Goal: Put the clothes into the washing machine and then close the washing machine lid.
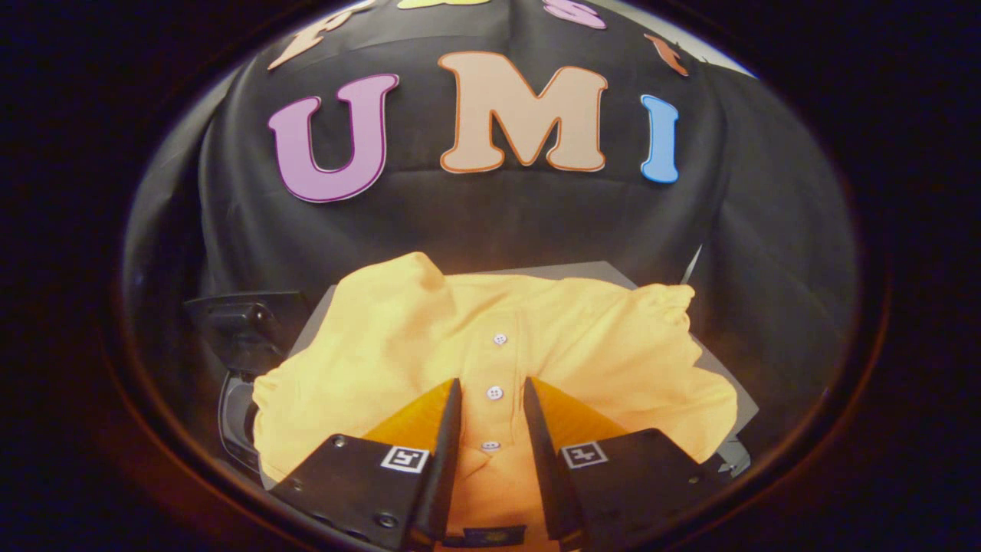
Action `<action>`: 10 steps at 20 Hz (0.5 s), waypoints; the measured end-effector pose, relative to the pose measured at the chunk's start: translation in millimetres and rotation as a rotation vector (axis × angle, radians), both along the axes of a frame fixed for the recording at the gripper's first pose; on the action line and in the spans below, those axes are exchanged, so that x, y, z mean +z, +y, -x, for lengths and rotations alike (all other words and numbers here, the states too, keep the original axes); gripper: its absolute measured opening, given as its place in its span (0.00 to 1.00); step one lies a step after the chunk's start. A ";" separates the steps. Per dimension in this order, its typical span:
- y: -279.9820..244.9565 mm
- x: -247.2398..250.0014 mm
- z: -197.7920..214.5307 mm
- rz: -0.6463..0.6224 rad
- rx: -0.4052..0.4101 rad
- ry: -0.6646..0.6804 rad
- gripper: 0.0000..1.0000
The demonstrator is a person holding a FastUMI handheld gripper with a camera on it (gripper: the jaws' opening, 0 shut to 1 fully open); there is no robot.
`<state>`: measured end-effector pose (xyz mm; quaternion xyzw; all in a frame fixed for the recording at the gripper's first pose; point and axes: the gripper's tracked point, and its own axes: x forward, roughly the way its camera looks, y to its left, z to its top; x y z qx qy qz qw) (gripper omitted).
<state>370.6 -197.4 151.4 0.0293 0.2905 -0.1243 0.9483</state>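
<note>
**One yellow shirt on the grey surface, fingers parted over its placket**

One yellow shirt lies spread across a grey flat surface, covering most of it; only the far edge and the right-hand corners of that surface stay bare. Its button placket runs straight toward the camera, with three white buttons in a row. The gripper sits low over the shirt, its fingers spread apart, the placket lying in the gap between them; whether the tips touch the cloth cannot be told. Beside the surface's left edge stands a dark machine part, partly overlapped by the shirt's sleeve. Black cloth hangs behind.
</note>
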 end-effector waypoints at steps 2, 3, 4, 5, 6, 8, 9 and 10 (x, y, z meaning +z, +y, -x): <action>-8.5 -1.2 3.0 -0.044 -0.062 -0.033 0.24; -5.2 -1.2 4.8 -0.061 -0.075 -0.050 0.01; -5.8 -0.5 5.9 -0.066 -0.079 -0.060 0.01; -4.7 0.3 7.7 -0.069 -0.080 -0.056 0.01; -0.7 3.2 8.7 -0.071 -0.083 -0.059 0.01; 17.3 16.8 5.4 -0.099 -0.060 -0.080 0.01; 27.0 24.8 1.5 -0.113 -0.053 -0.106 0.00; 39.1 32.4 -2.2 -0.132 -0.036 -0.117 0.00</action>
